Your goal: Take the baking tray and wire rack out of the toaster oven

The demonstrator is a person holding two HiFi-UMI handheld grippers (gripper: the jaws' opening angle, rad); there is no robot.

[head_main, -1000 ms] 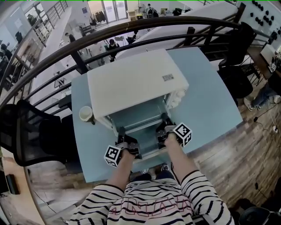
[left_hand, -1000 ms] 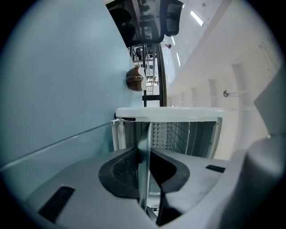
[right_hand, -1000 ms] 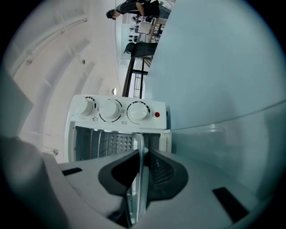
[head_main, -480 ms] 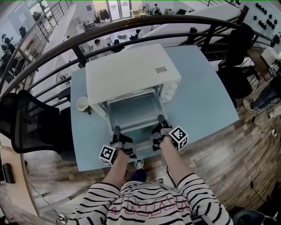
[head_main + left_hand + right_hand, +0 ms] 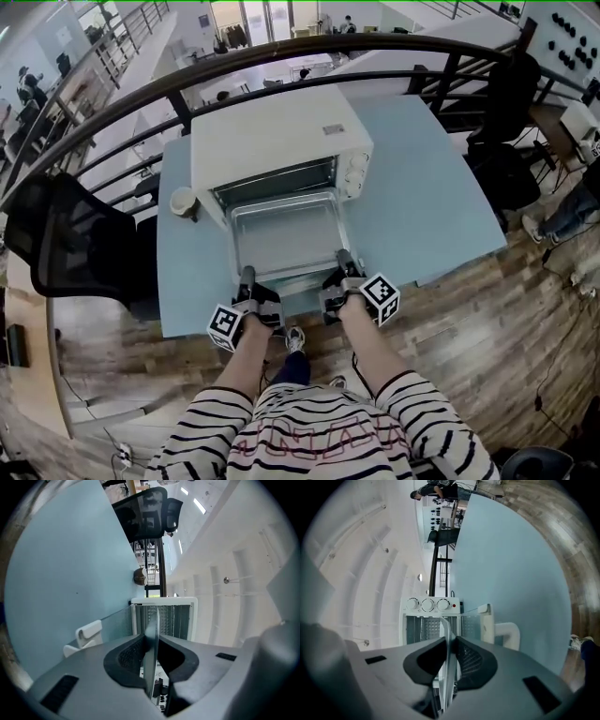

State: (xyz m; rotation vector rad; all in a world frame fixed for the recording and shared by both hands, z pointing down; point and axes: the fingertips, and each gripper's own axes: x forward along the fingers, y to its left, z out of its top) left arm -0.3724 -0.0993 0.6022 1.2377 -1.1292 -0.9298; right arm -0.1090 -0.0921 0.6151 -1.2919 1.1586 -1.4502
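A white toaster oven (image 5: 277, 141) stands on the pale blue table (image 5: 422, 187) with its glass door folded down toward me. The metal baking tray (image 5: 286, 234) is drawn out of the oven mouth and hangs level over the door. My left gripper (image 5: 247, 277) is shut on the tray's near rim at its left corner, and my right gripper (image 5: 342, 258) is shut on the right corner. In the left gripper view the rim (image 5: 151, 634) runs edge-on between the pads, as the rim (image 5: 446, 644) does in the right gripper view. Thin bars show inside the oven (image 5: 164, 618); whether they are the rack is unclear.
A cup (image 5: 182, 201) stands left of the oven by the table's edge. The oven's knobs (image 5: 427, 604) and white door handle (image 5: 485, 620) lie right of the tray. A black chair (image 5: 66, 244) is at the left, a dark railing (image 5: 281, 56) behind the table.
Both grippers have drawn back toward me with the tray between them. The tray has slid out of the oven, whose open mouth now shows behind it.
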